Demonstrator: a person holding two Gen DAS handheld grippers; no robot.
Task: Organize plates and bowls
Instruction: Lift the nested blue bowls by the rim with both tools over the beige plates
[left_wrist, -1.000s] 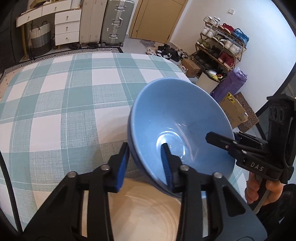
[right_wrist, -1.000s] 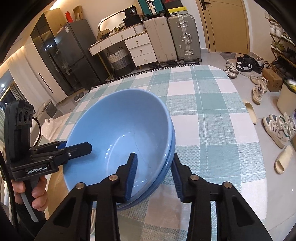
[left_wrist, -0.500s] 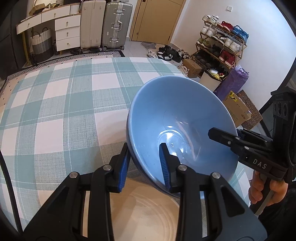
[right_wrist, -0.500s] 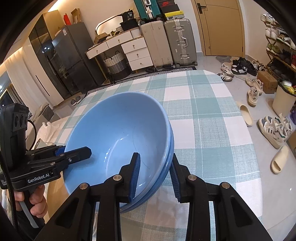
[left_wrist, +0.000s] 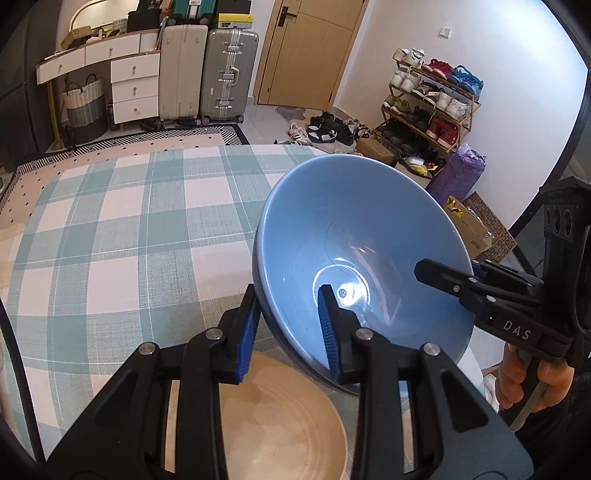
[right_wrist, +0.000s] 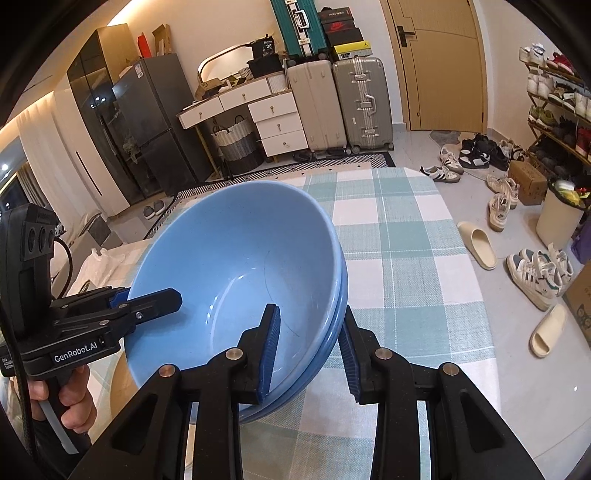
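Note:
Two nested blue bowls (left_wrist: 354, 236) are held tilted in the air above the checked table. My left gripper (left_wrist: 290, 328) is shut on their near rim, one finger inside and one outside. My right gripper (right_wrist: 308, 347) is shut on the opposite rim of the same bowls (right_wrist: 236, 254). Each gripper shows in the other's view: the right one (left_wrist: 480, 284) and the left one (right_wrist: 122, 306). A beige plate (left_wrist: 280, 417) lies on the table right below the bowls.
The table (left_wrist: 122, 229) has a green and white checked cloth. Beyond it stand suitcases (left_wrist: 229, 74), white drawers (left_wrist: 135, 88) and a shoe rack (left_wrist: 432, 99). Shoes and slippers (right_wrist: 480, 243) lie on the floor to the right.
Both grippers have lifted the bowls higher off the table and tilted them more. More of the beige plate shows beneath.

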